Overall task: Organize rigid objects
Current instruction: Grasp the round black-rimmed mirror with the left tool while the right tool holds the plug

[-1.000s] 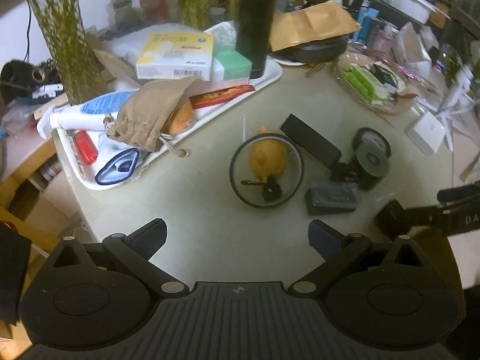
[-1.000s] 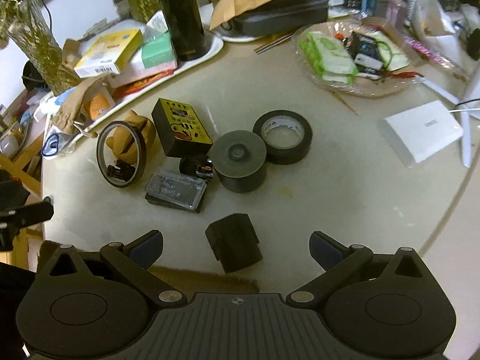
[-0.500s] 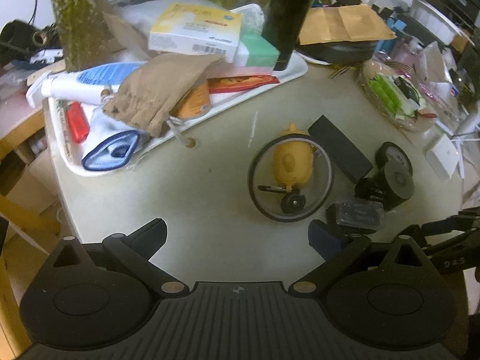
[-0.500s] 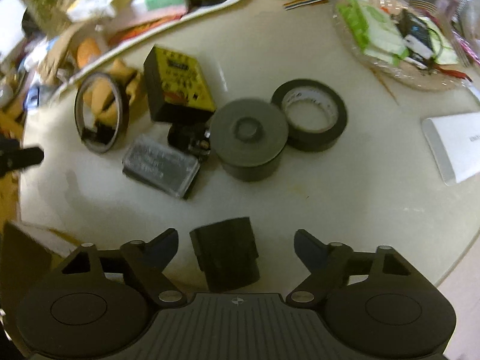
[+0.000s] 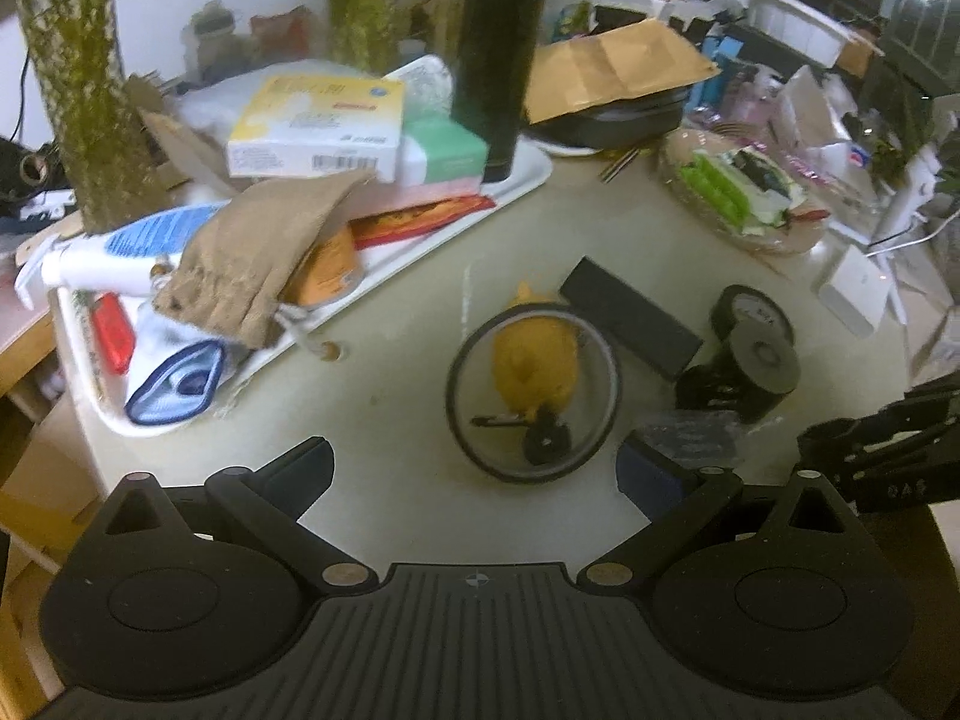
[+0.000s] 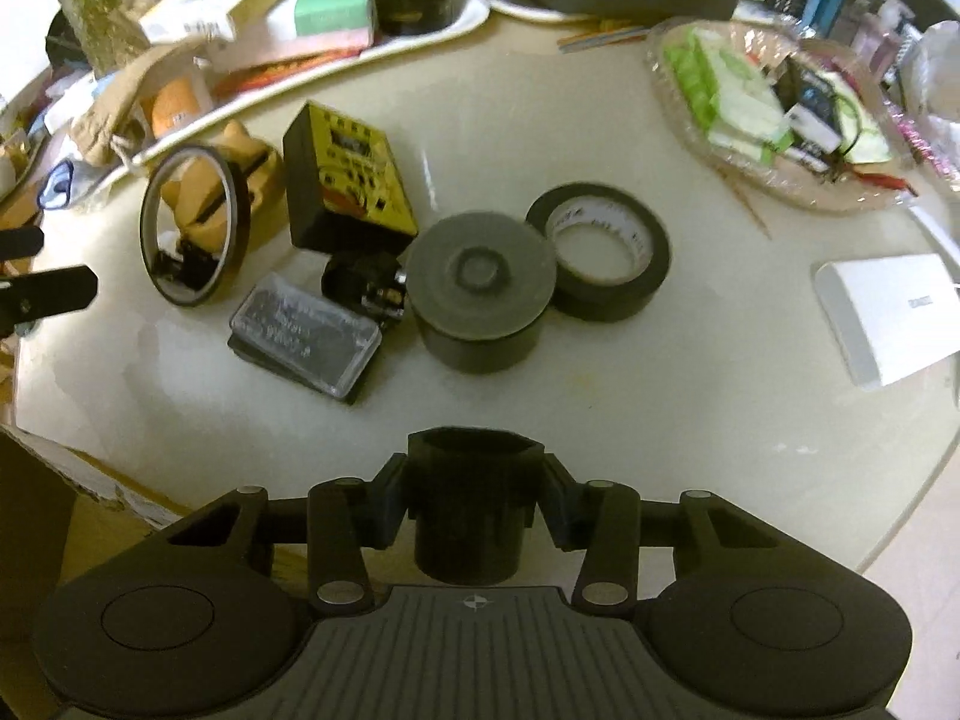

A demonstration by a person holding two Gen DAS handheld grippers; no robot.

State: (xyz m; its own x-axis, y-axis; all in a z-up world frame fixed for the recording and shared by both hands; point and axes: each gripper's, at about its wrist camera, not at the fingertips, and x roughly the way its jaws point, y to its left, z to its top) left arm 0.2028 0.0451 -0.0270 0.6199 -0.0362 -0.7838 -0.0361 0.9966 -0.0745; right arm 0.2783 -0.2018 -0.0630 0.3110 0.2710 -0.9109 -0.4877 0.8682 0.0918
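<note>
My right gripper (image 6: 474,504) is shut on a small black block (image 6: 474,480) at the table's near edge. Beyond it lie a clear-lidded case (image 6: 306,333), a grey cylinder (image 6: 480,288), a black tape roll (image 6: 600,249), a yellow-faced black box (image 6: 345,174), a small black part (image 6: 363,285) and a thin ring (image 6: 192,228) leaning on a yellow toy (image 6: 240,144). My left gripper (image 5: 474,468) is open and empty, just short of the ring (image 5: 534,390) and yellow toy (image 5: 534,354).
A white tray (image 5: 528,180) piled with boxes, a pouch and a black bottle (image 5: 498,54) sits at the back left. A clear dish of packets (image 6: 774,108) and a white box (image 6: 894,312) lie on the right. A cardboard box edge (image 6: 90,480) is at the lower left.
My right gripper has moved forward and closed on the black block. My left gripper has shifted slightly, staying open.
</note>
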